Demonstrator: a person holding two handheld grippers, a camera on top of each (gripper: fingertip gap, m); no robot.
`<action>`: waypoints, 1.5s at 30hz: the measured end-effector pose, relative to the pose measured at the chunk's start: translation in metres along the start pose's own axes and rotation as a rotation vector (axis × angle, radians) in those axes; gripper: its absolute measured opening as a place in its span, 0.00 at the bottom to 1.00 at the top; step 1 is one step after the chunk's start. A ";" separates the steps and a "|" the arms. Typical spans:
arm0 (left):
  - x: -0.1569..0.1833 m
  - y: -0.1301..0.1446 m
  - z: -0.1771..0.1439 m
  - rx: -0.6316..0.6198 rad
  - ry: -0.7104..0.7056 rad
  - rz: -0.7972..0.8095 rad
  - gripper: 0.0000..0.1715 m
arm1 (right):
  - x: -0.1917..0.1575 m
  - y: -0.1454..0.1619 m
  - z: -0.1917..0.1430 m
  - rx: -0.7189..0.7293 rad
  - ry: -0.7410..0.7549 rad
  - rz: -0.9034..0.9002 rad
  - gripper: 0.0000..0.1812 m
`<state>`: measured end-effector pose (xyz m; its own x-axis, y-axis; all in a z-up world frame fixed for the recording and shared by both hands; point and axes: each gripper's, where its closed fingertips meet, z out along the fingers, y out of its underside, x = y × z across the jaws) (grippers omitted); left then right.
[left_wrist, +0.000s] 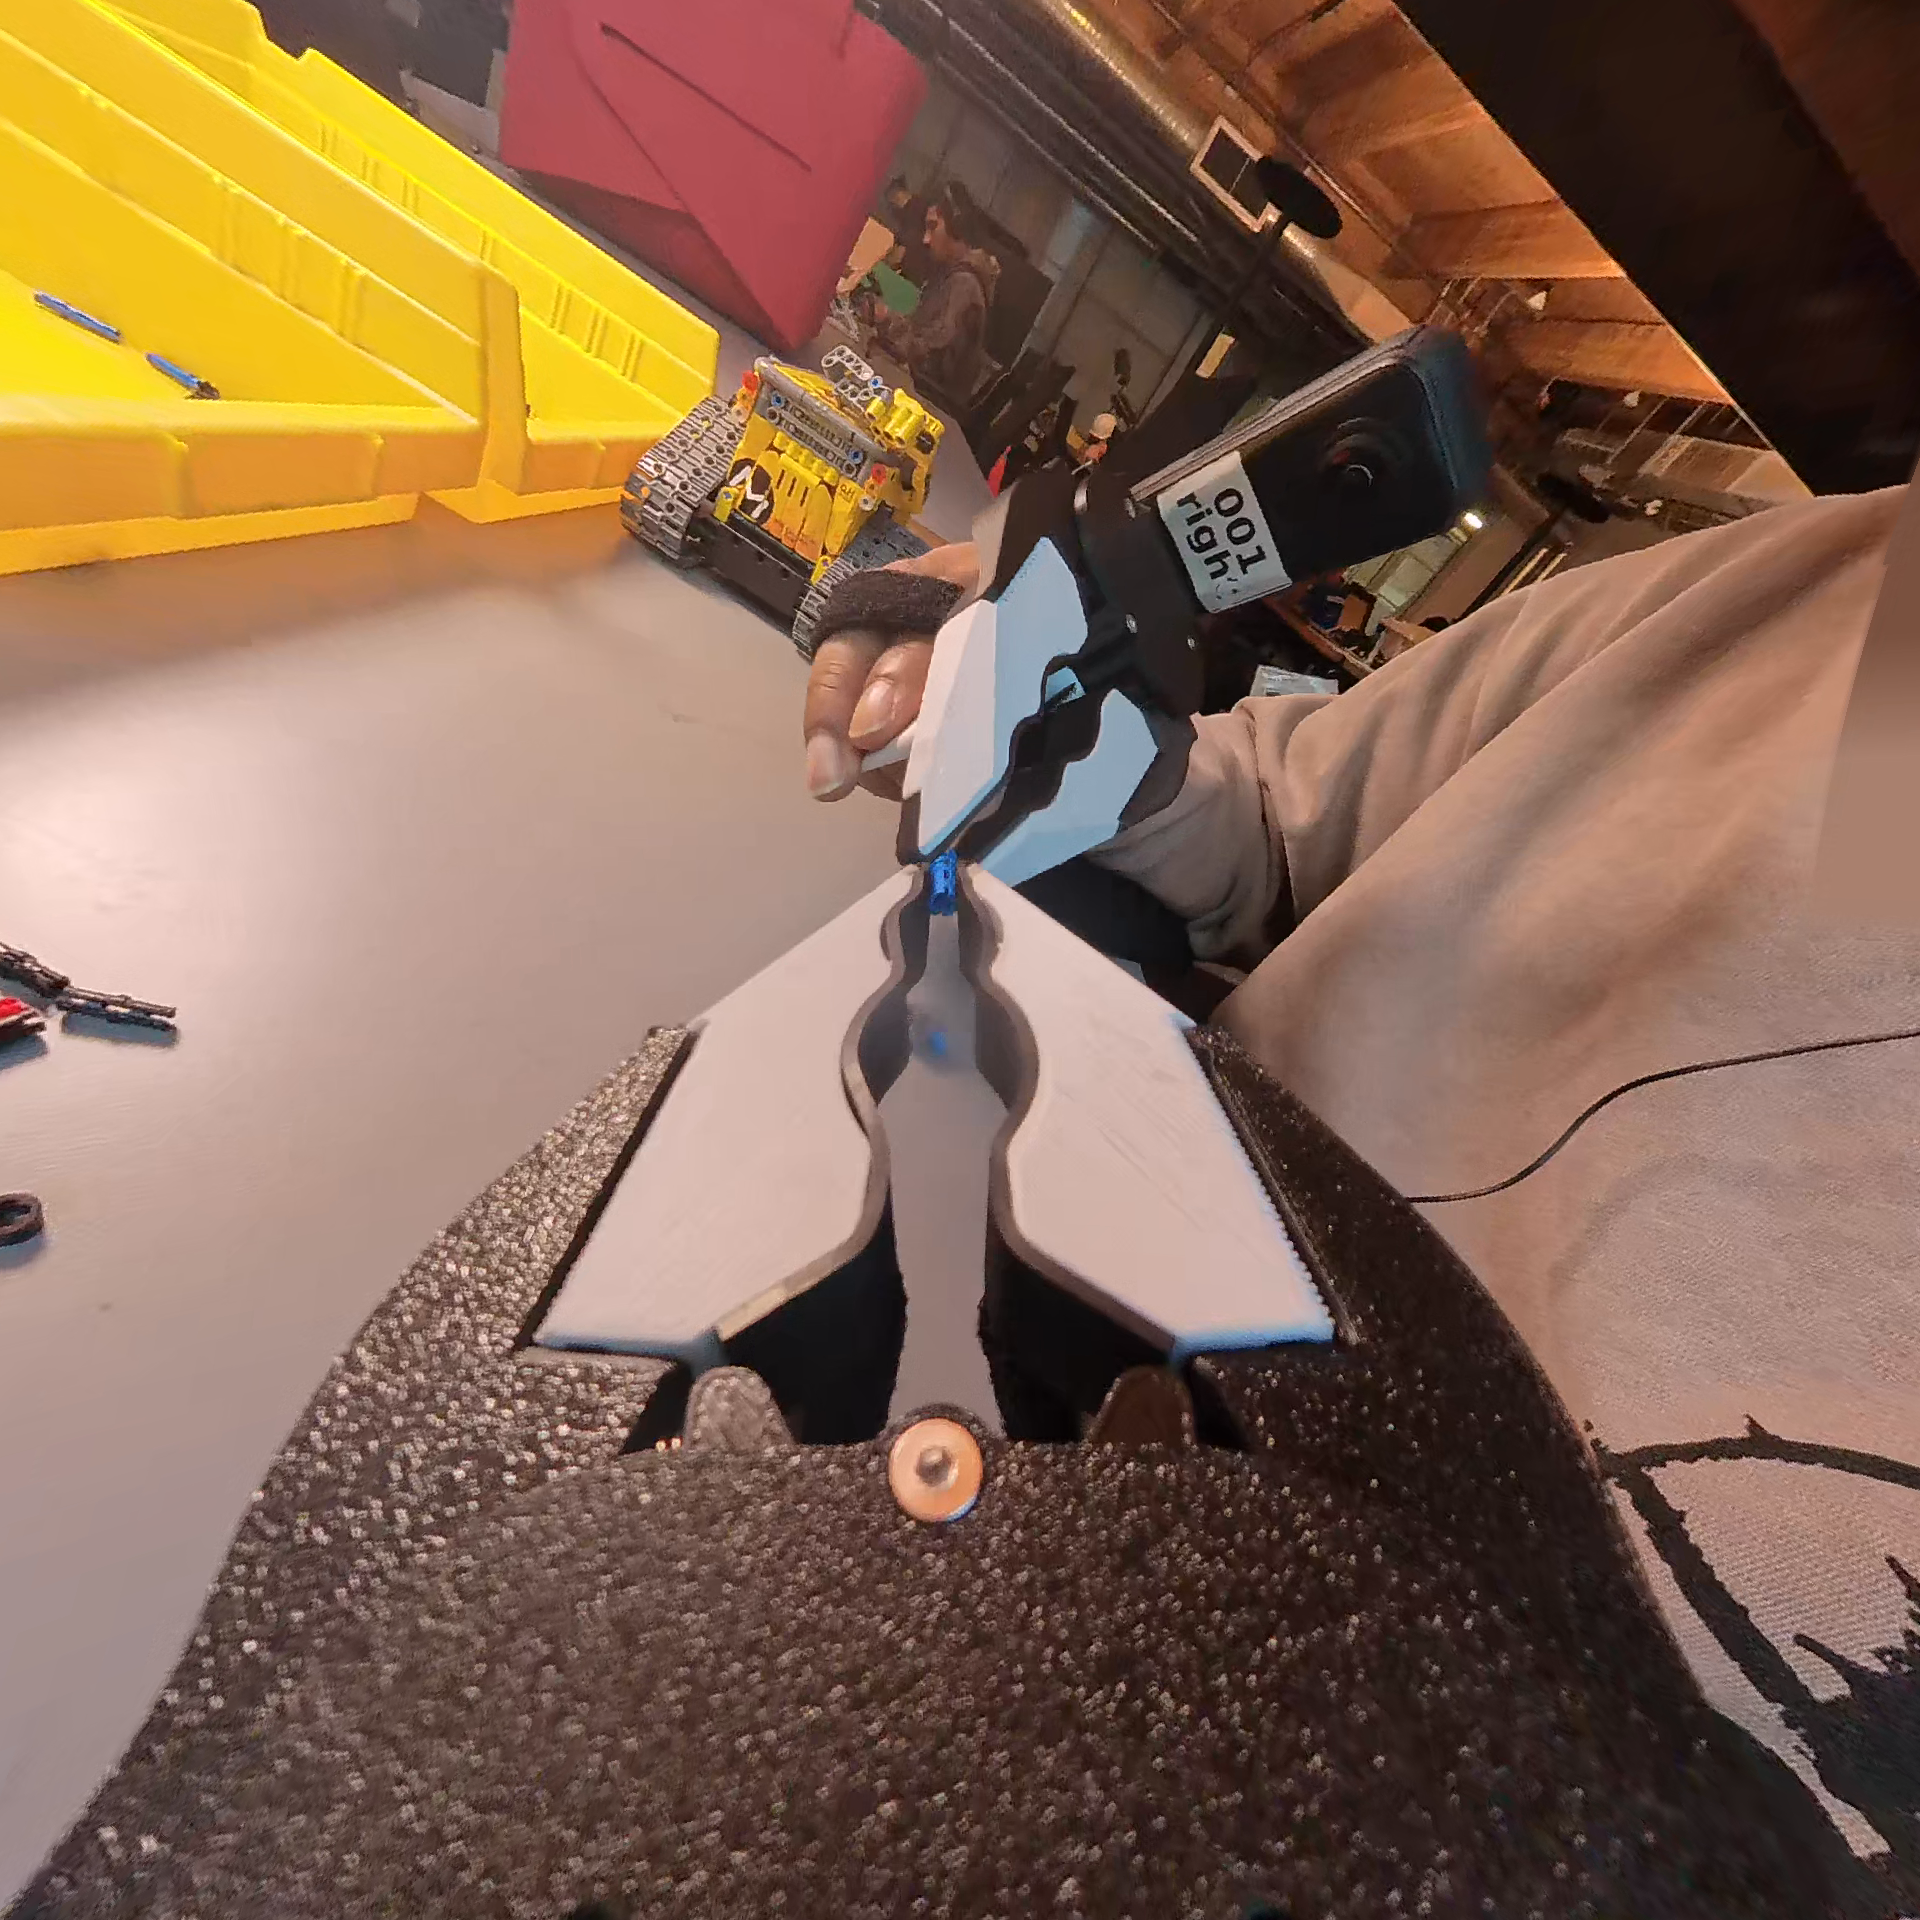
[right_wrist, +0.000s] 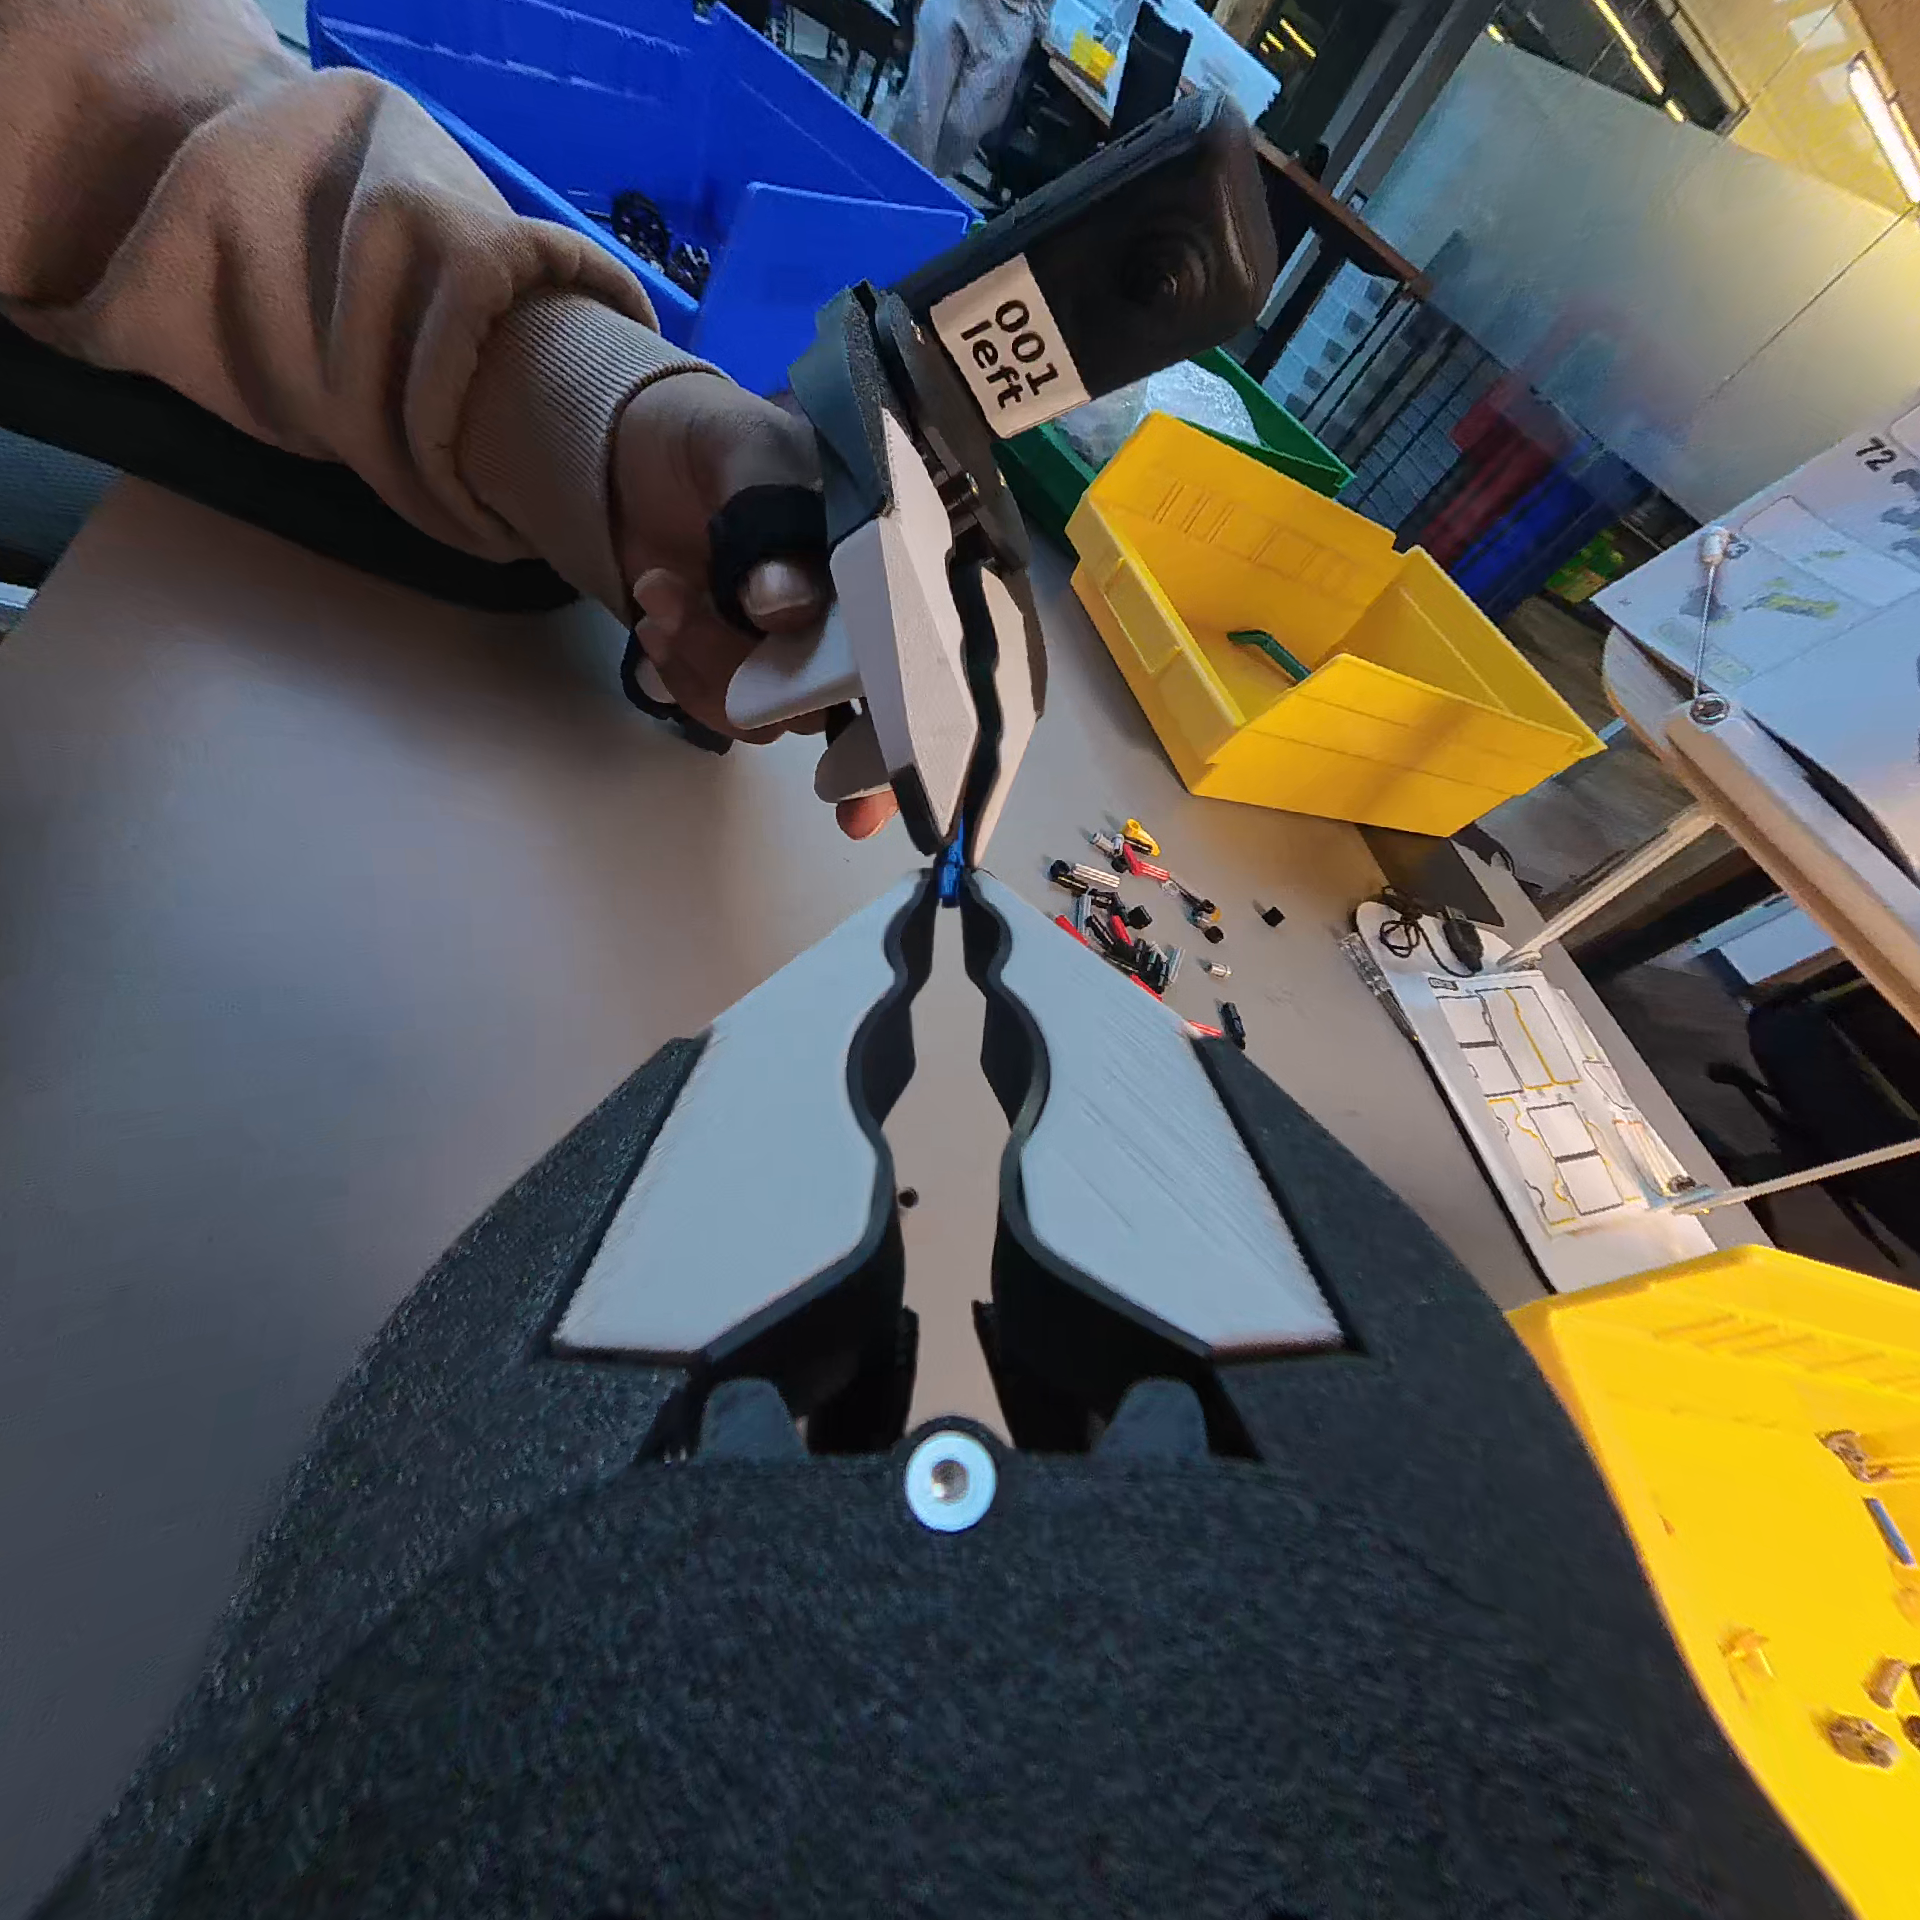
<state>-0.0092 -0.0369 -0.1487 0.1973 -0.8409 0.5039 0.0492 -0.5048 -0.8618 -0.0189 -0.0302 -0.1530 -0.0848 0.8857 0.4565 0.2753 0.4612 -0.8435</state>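
Observation:
A small blue pin (left_wrist: 942, 883) is pinched between the tips of my left gripper (left_wrist: 940, 891), held a little above the grey table (left_wrist: 364, 831). My right gripper (right_wrist: 948, 885) meets it tip to tip from the other side and grips the same blue pin (right_wrist: 948, 871). In the left wrist view the right gripper (left_wrist: 933, 850) comes down from above, held by a hand in a beige sleeve. In the right wrist view the left gripper (right_wrist: 958, 831) does the same. Both grippers' jaws are nearly closed on the pin. A blurred blue speck (left_wrist: 935, 1036) shows below the fingers.
Yellow bins (left_wrist: 312, 312) and a yellow tracked toy vehicle (left_wrist: 800, 488) stand at the back. Black links (left_wrist: 114, 1006) and a black ring (left_wrist: 16, 1221) lie at the left. A pile of small parts (right_wrist: 1132, 925), a yellow bin (right_wrist: 1299, 644), an instruction sheet (right_wrist: 1538, 1101), a near yellow bin (right_wrist: 1766, 1507) and a blue bin (right_wrist: 623, 125) are around. Both grippers' tips are close together, under 4 cm apart.

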 end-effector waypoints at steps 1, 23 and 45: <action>0.001 0.000 0.001 0.003 0.003 0.000 0.02 | 0.000 0.000 -0.001 0.000 -0.008 -0.003 0.01; -0.062 -0.008 -0.044 -0.030 -0.549 0.305 0.32 | 0.309 0.208 -0.117 -0.831 0.668 0.394 0.02; -0.063 0.030 -0.022 -0.260 -0.515 0.371 0.29 | -0.074 0.085 -0.059 -0.458 -0.582 0.283 0.14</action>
<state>-0.0414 -0.0035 -0.2054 0.5994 -0.7999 0.0306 -0.3354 -0.2856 -0.8978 0.0676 -0.0597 -0.2412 -0.4051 0.9102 -0.0863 0.7172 0.2578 -0.6474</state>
